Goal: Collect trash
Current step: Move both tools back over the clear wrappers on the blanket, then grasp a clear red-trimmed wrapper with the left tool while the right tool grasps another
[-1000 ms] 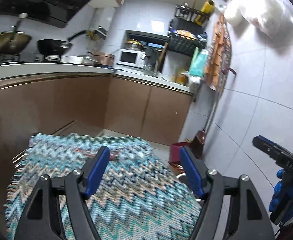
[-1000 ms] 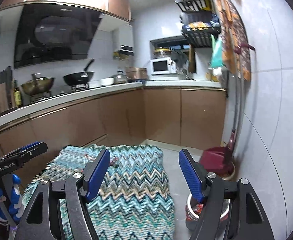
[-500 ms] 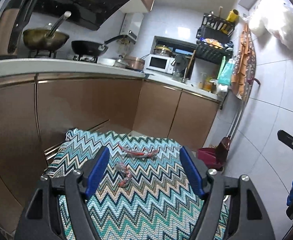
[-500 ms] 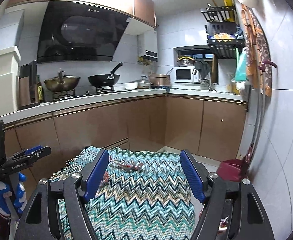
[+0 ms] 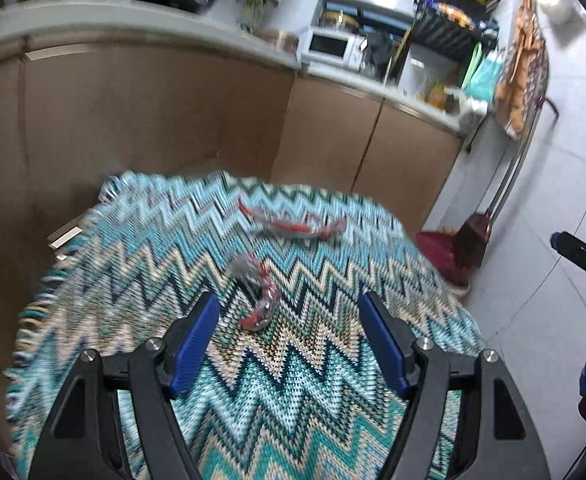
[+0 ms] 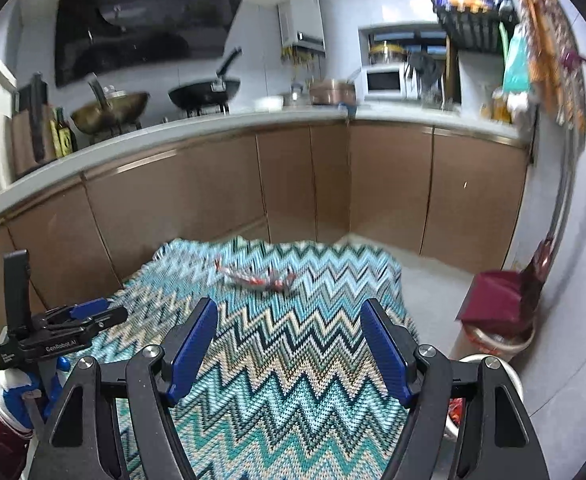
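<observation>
Left wrist view
- Left gripper [image 5: 285, 340]: I see its jaws spread wide with nothing between them, held above the zigzag cloth [image 5: 313, 408].
- Near wrapper [image 5: 258, 295]: a crumpled red and clear strip on the cloth, just ahead of my fingertips and a little left of the midline between them.
- Its long axis: runs near to far with a slight lean to the left at the far end, so roughly along my line of reach and not across the jaws.
- Far wrapper [image 5: 295, 225]: lies further off on the cloth, long axis left to right, well apart from the near one.
- Right gripper [image 5: 581, 254]: only its tip shows at the right edge, off the cloth's side.

Right wrist view
- Right gripper [image 6: 289, 344]: I see it wide open and empty, over the near part of the cloth [image 6: 293, 400].
- Far wrapper [image 6: 258, 276]: straight ahead, near the far edge, lying crosswise to my fingers.
- Near wrapper: I cannot find it in this view.
- Bin [image 6: 501, 342]: on the floor to the right, under a dark red dustpan [image 6: 497, 300].

Judgement
- Nearer hand: the left one for the near wrapper; I judge a short forward dip would reach it.
</observation>
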### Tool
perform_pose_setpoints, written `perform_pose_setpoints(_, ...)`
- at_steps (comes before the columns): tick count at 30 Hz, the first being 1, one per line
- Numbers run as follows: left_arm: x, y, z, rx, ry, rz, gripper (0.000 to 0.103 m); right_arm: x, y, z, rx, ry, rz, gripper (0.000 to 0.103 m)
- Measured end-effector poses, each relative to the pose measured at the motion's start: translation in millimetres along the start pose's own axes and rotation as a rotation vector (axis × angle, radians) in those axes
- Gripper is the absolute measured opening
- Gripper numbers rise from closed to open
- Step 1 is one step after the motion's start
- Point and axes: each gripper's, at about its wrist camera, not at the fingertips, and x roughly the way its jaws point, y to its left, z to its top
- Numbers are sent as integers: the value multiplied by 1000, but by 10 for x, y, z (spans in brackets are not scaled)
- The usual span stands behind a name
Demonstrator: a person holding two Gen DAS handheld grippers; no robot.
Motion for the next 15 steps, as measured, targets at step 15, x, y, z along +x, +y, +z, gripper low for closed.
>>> perform_pose_setpoints(15,1322,221,56,17,169,-26,53,1681,8,33,-67,170,144,72)
